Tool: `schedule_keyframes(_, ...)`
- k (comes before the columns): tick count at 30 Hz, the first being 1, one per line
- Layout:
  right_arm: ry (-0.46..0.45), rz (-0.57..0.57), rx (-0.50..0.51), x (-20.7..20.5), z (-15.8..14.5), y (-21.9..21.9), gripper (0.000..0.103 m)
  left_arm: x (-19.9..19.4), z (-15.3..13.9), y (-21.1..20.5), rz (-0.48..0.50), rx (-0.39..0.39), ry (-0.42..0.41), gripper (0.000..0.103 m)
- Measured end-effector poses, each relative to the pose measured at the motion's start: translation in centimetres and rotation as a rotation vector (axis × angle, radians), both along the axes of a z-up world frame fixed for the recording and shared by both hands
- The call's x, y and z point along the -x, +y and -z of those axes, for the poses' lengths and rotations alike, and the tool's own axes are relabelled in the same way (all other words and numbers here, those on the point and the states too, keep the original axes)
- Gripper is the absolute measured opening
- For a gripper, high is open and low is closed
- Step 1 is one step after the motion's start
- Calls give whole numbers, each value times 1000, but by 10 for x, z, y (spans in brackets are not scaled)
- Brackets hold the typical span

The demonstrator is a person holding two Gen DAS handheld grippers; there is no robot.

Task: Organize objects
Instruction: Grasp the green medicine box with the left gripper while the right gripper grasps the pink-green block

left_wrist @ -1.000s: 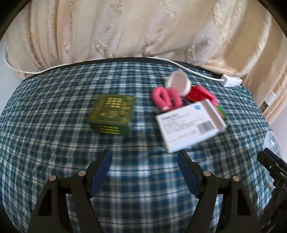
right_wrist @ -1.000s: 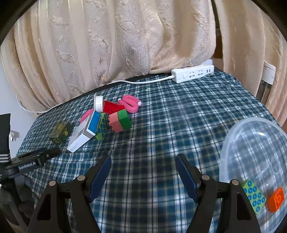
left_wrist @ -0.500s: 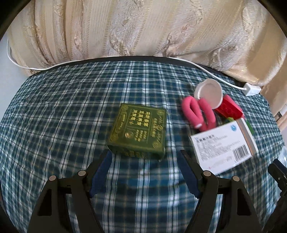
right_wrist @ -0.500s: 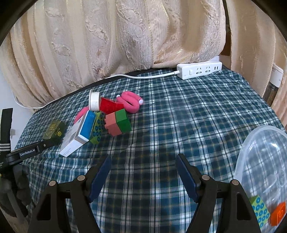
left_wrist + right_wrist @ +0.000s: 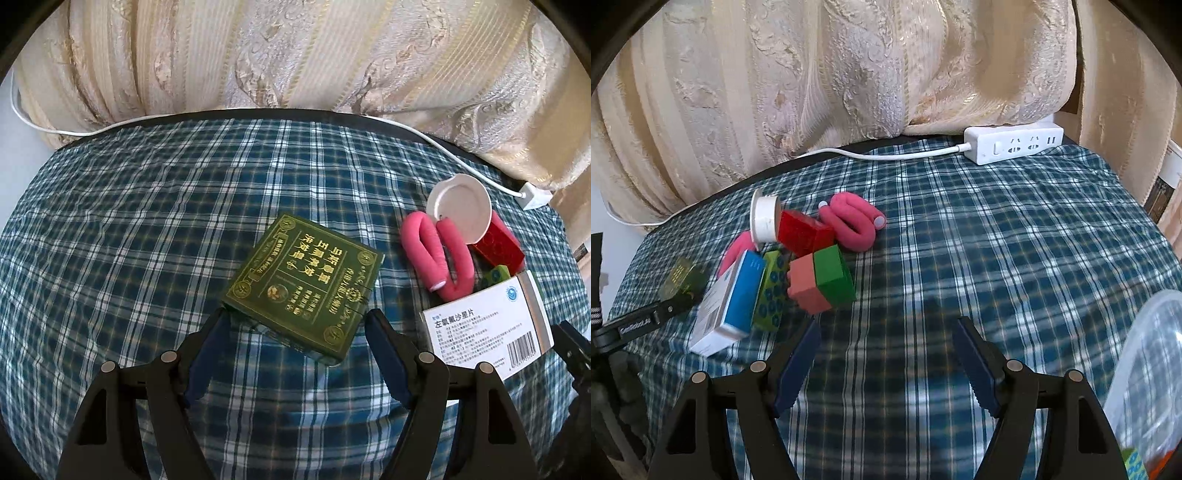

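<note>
A green box with gold print (image 5: 303, 284) lies flat on the checked cloth; it also shows at the far left of the right wrist view (image 5: 681, 278). My left gripper (image 5: 297, 332) is open, its fingertips on either side of the box's near edge. To the right lie a pink foam curler (image 5: 436, 258), a white lid (image 5: 460, 214), a red block (image 5: 498, 245) and a white medicine box (image 5: 487, 332). My right gripper (image 5: 886, 339) is open and empty, just short of a pink-and-green block (image 5: 822, 282).
A clear plastic container (image 5: 1145, 387) with small blocks stands at the right. A white power strip (image 5: 1014, 144) and its cable lie at the table's back edge below the cream curtain (image 5: 849, 74). A green dotted block (image 5: 772, 291) leans on the medicine box (image 5: 729, 302).
My left gripper has moved forward to the green box, which now sits between its fingertips. My right gripper has moved left and forward toward the pile; the container has slid to the frame's right edge.
</note>
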State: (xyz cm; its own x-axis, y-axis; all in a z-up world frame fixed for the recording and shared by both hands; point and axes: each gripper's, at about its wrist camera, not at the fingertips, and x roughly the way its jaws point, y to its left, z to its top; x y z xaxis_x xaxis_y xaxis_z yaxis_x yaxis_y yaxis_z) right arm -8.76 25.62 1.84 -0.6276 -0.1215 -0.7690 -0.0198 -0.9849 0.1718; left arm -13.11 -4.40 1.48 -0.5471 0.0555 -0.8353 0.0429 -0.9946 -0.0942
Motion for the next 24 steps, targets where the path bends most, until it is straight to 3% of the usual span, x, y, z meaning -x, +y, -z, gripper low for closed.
schedule_keyframes(24, -6, -123, -55, 42, 13, -45, 75, 14, 6, -7, -2, 5, -6, 76)
